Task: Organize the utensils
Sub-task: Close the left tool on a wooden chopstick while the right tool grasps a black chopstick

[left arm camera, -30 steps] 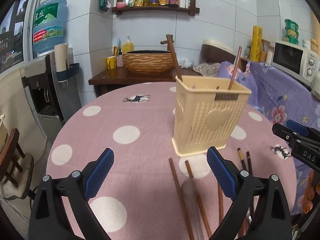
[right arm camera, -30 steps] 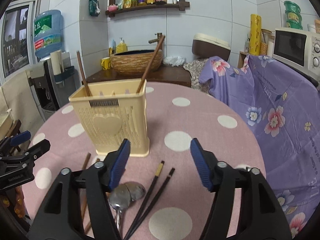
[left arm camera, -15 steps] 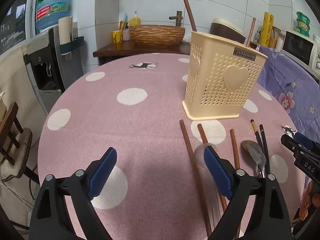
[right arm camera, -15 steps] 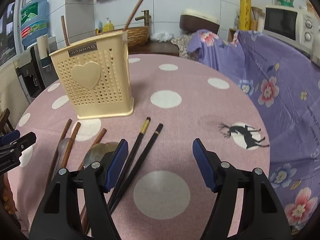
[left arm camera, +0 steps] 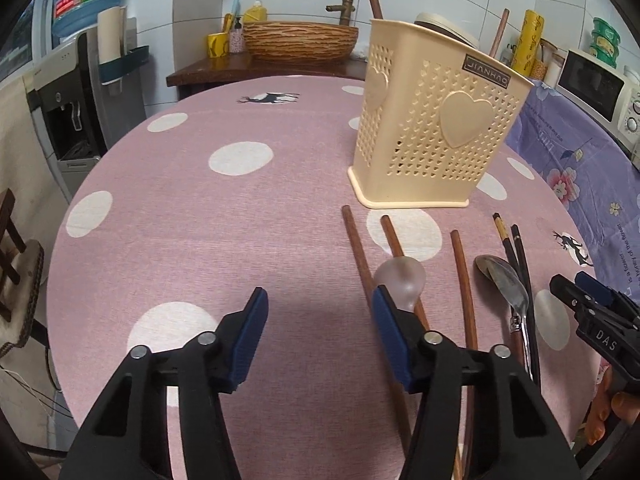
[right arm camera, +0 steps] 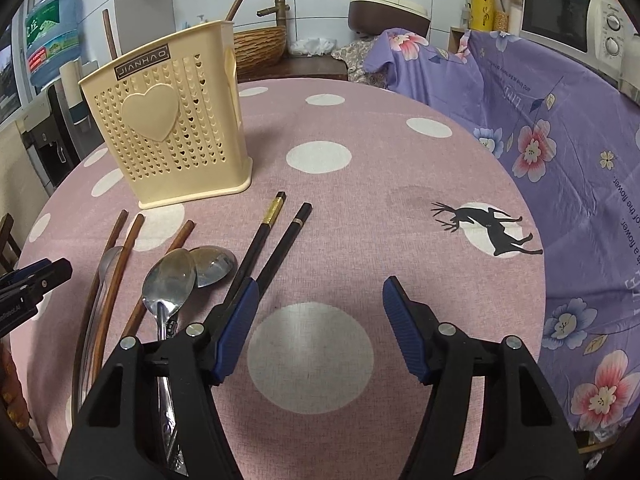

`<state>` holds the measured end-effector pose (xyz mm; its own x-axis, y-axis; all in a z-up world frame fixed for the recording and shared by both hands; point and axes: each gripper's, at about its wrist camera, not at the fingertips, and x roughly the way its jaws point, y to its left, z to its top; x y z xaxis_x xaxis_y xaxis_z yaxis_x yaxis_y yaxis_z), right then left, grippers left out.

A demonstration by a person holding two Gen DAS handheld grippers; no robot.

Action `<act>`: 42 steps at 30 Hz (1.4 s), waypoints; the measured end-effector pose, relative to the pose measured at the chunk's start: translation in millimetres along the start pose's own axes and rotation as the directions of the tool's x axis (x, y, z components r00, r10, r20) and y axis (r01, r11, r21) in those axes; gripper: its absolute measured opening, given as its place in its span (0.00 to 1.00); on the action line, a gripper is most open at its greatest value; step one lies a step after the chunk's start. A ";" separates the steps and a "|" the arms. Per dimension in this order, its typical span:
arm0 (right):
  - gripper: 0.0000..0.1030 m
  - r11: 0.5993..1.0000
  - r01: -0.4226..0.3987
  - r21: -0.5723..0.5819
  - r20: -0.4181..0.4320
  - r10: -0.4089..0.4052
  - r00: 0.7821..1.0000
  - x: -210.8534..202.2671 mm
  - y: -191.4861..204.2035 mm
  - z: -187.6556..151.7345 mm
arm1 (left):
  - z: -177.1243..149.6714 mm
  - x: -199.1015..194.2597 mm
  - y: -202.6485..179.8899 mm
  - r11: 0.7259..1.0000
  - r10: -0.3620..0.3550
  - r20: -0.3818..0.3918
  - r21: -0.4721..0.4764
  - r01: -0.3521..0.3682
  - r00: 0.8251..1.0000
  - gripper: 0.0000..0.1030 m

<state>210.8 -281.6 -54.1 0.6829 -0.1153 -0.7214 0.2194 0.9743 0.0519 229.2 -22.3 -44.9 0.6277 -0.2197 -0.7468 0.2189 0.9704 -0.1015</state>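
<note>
- Left wrist view has my left hand-held gripper (left arm camera: 318,312) released, jaws wide and empty, low over the pink dotted worktop (left arm camera: 200,220); the utensils lie just right of it, near the front edge.
- Right wrist view shows the right hand-held gripper (right arm camera: 318,304) spread open too, holding nothing, with the black chopsticks (right arm camera: 276,236) running under its left finger.
- The cream holder (left arm camera: 432,128) stands at the far side, two brown sticks already upright in it.
- Risk one, I reckon: the loose pieces are packed close. Brown chopsticks (left arm camera: 360,248), the metal spoon (left arm camera: 504,280) and the frosted spoon (left arm camera: 400,280) overlap, so closing on one could drag or pinch a neighbour.
- Risk two: thin round sticks lying flat may roll or slip out of the pads as I lift.
- Risk three: the holder looks light; a bump from an incoming tip could shove or tilt it.
- Only the right view shows a second metal spoon bowl (right arm camera: 212,260) tucked behind the first; the left view hides it.
- Only the left view makes the translucent spoon plain, resting across a brown chopstick.
</note>
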 end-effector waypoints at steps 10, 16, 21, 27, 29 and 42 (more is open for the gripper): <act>0.58 1.000 0.003 0.015 -0.010 -0.002 1.000 0.8 -2.8 1.6 | 32.8 32.8 -11.8 0.997 -0.076 -0.080 0.000 0.077 0.994 0.33; 0.55 1.000 -0.003 0.009 -0.010 0.003 1.000 1.2 -0.4 4.9 | 38.7 51.0 -22.0 0.999 -0.040 -0.113 0.027 0.043 0.993 0.22; 0.48 0.999 -0.039 0.005 -0.015 0.040 0.999 3.7 6.1 15.5 | 36.9 53.7 -21.5 0.999 -0.012 -0.118 0.041 0.017 0.993 0.13; 0.39 0.998 -0.055 0.036 -0.084 0.058 0.995 25.7 8.2 28.2 | 36.5 51.8 -12.3 0.999 -0.017 -0.115 0.035 0.021 0.993 0.10; 0.33 0.996 -0.059 0.064 -0.116 0.066 0.991 35.3 6.6 32.3 | 36.6 52.6 -12.3 0.999 -0.016 -0.115 0.036 0.020 0.993 0.10; 0.20 0.998 0.009 0.069 -0.159 0.002 0.987 64.8 22.2 46.1 | 36.1 54.4 -18.8 0.999 0.004 -0.108 0.054 0.002 0.994 0.10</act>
<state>292.1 -276.3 -67.9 0.5638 -0.0808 -0.8220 0.2730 0.9575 0.0931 286.2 -56.1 -59.9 0.5445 -0.2034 -0.8137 0.2600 0.9633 -0.0669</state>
